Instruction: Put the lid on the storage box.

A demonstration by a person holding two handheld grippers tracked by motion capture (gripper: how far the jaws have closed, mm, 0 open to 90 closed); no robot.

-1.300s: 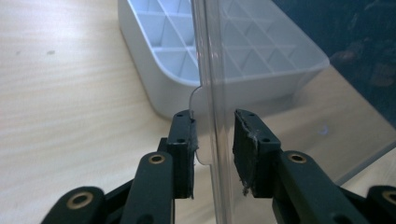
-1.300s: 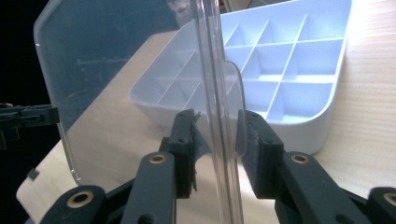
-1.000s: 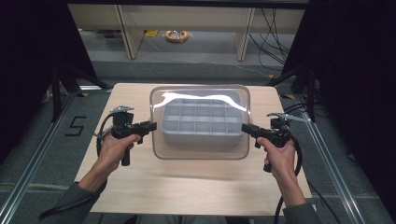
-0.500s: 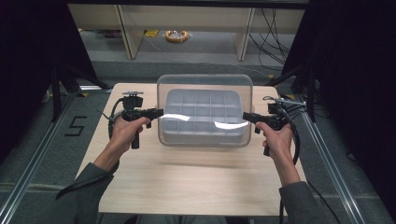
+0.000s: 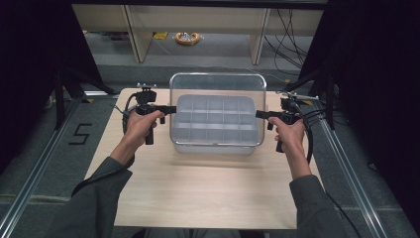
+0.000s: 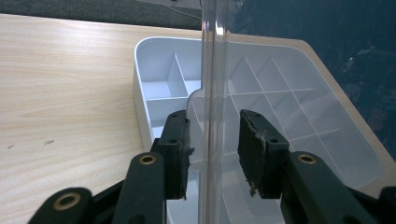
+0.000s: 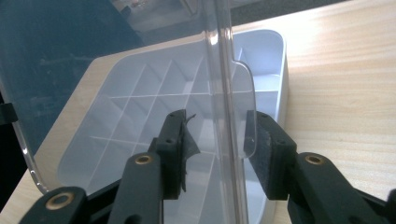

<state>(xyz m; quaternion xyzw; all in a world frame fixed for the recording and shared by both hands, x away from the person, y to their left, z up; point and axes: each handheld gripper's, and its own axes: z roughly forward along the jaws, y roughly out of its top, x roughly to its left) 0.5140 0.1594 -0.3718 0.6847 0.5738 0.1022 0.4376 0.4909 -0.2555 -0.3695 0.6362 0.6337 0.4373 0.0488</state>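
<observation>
A clear plastic lid [image 5: 218, 84] stands nearly upright over a white tray [image 5: 215, 148] of empty compartments at the table's middle. My left gripper [image 5: 173, 109] is at the lid's left edge and my right gripper [image 5: 257, 114] at its right edge. In the left gripper view the lid's rim [image 6: 212, 70] runs between the jaws of my left gripper [image 6: 212, 140], with a narrow gap at each pad. The right gripper view shows the same: the rim [image 7: 222, 56] passes between my right gripper's [image 7: 217, 140] pads without touching. Both pairs of jaws have just been opening.
The light wooden table [image 5: 208, 193] has bare board in front of the tray. Behind it are shelf legs and a yellow coil [image 5: 187, 37] on the floor. A floor mark "5" [image 5: 79, 134] lies left. Metal rails run along both sides, with cables at the right.
Both hands and the lid have moved away from the person toward the table's far side. The lid has tipped more upright and its glare is gone.
</observation>
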